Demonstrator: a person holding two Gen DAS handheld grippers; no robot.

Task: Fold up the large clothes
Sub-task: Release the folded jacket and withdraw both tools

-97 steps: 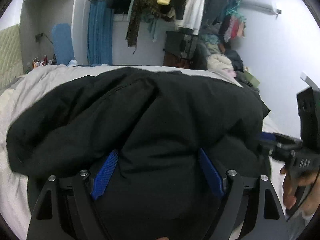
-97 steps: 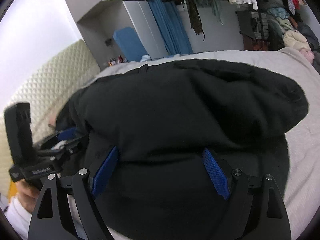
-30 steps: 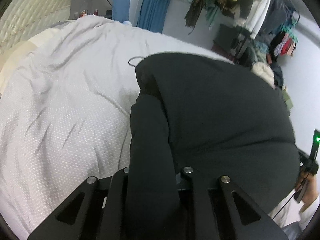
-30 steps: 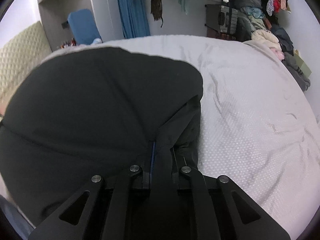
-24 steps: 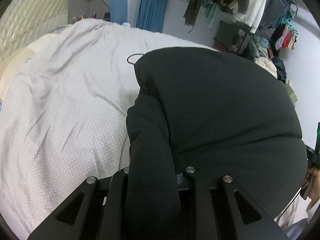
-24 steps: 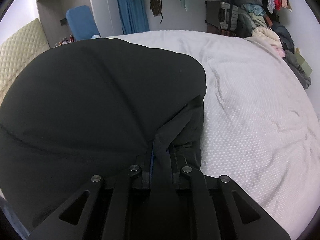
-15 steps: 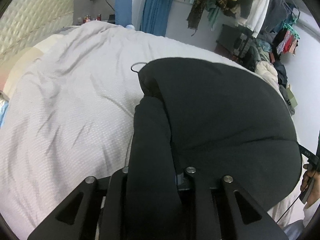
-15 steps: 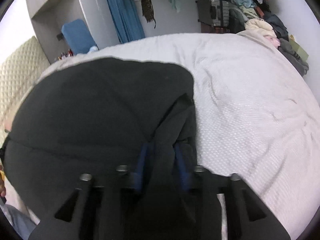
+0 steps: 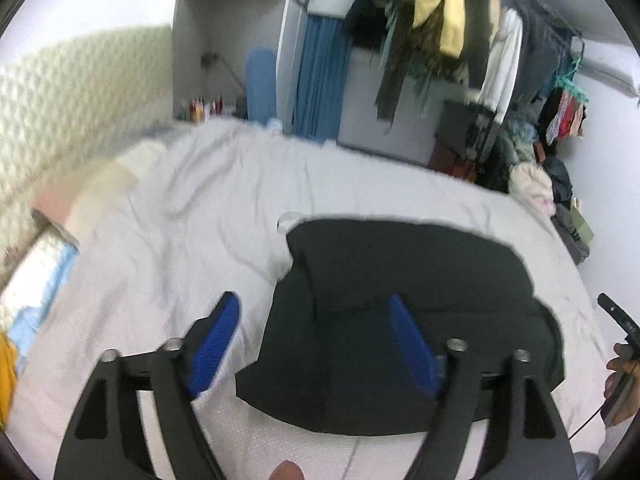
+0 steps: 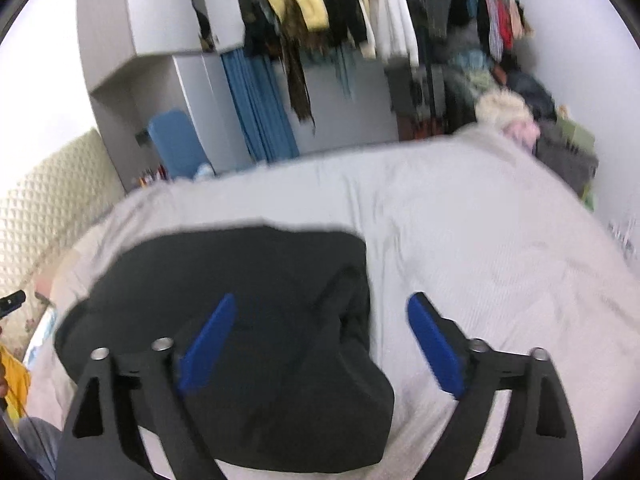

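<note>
Jaws of both tools spread wide, gripping nothing. Left gripper (image 9: 314,316) hangs over the near left edge of the folded black garment (image 9: 400,320); right gripper (image 10: 320,316) over its right edge. Garment lies flat on the grey-white bedspread (image 9: 180,208)

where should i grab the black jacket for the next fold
Probably the black jacket at its near corners: the right gripper from the right, on the bunched ridge at that edge; the left gripper from the left, on its thick left edge.
</note>
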